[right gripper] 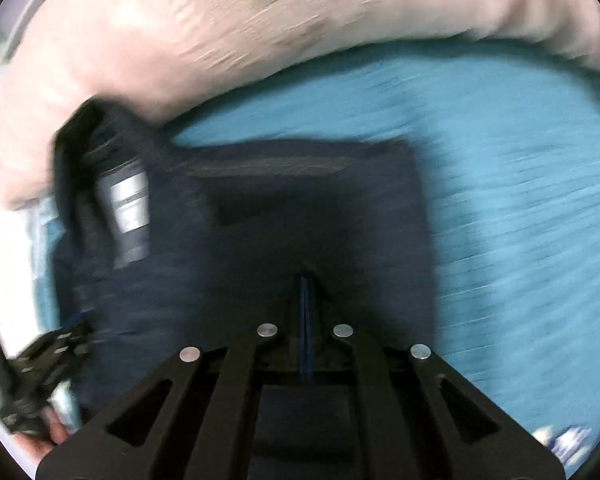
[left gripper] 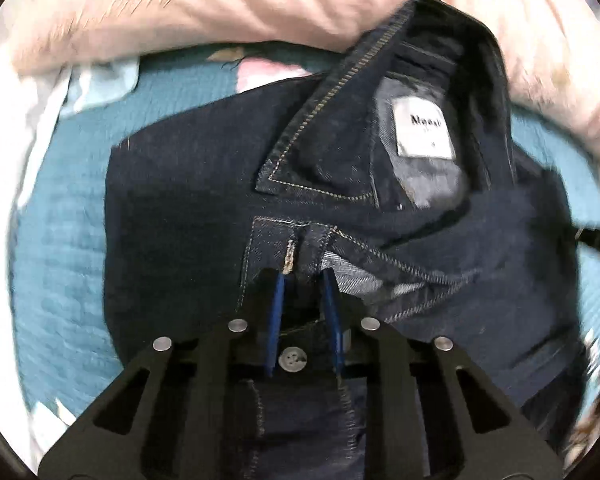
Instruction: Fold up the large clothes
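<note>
Your left gripper (left gripper: 304, 276) pinched the denim jacket's (left gripper: 180, 200) buttonhole placket between its fingers; your right gripper's (right gripper: 306, 280) fingers were pressed together over the jacket.

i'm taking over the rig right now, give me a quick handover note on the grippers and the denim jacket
Left gripper: narrowly open, shut on the front placket edge of the dark denim jacket, near a button.
Right gripper: shut, over the jacket's right part; the blurred view does not show whether it holds cloth.
Jacket: lies on the teal bed cover, collar up against the pink pillow, white label showing.
Done: sides appear folded in, giving a compact block.
Left: probably fold it across and smooth it.
</note>
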The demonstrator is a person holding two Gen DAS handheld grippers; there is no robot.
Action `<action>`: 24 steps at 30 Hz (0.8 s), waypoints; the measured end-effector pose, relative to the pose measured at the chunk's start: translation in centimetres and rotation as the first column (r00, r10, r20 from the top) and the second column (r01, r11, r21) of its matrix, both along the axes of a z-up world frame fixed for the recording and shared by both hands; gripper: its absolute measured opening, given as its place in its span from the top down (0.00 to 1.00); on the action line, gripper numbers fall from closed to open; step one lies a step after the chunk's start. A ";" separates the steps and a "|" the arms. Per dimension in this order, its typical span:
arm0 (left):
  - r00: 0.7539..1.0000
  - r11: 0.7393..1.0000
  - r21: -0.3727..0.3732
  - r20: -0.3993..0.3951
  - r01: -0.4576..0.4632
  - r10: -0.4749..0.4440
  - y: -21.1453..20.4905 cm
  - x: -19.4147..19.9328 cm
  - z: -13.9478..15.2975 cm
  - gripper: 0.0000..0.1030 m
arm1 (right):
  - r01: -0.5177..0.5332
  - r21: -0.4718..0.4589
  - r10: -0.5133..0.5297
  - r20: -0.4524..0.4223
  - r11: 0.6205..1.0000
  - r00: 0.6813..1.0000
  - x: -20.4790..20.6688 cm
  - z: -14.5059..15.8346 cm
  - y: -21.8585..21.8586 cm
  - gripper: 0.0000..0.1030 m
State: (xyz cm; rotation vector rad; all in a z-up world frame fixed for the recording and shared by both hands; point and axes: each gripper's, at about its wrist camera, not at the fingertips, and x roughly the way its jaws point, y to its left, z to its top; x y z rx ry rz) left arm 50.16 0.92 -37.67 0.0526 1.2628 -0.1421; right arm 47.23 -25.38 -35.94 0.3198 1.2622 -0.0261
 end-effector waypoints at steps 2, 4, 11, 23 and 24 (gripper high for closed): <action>1.000 1.000 0.008 0.006 -0.003 0.003 -0.1 0.0 -0.3 0.79 | 0.038 -0.003 -0.038 -0.031 0.999 0.999 -0.2 -0.8 -2.1 1.00; 0.999 0.999 -0.021 -0.008 -0.040 0.039 0.1 0.2 -0.6 0.79 | 0.056 0.014 -0.056 -0.024 0.998 0.998 -0.1 -1.8 -3.8 1.00; 0.999 1.000 0.012 -0.036 -0.029 0.029 -0.9 -0.4 1.4 0.79 | 0.037 0.000 -0.037 0.007 0.999 0.999 -1.6 0.9 -2.2 1.00; 0.999 0.994 -0.112 -0.050 -0.013 0.008 0.7 -4.5 0.1 0.79 | -0.008 0.094 0.018 -0.104 0.996 0.994 -6.9 -1.9 -1.7 1.00; 0.998 0.994 -0.104 -0.056 -0.012 0.006 0.7 -4.4 0.1 0.79 | 0.017 0.119 -0.003 -0.113 0.993 0.994 -6.7 -1.8 -2.1 1.00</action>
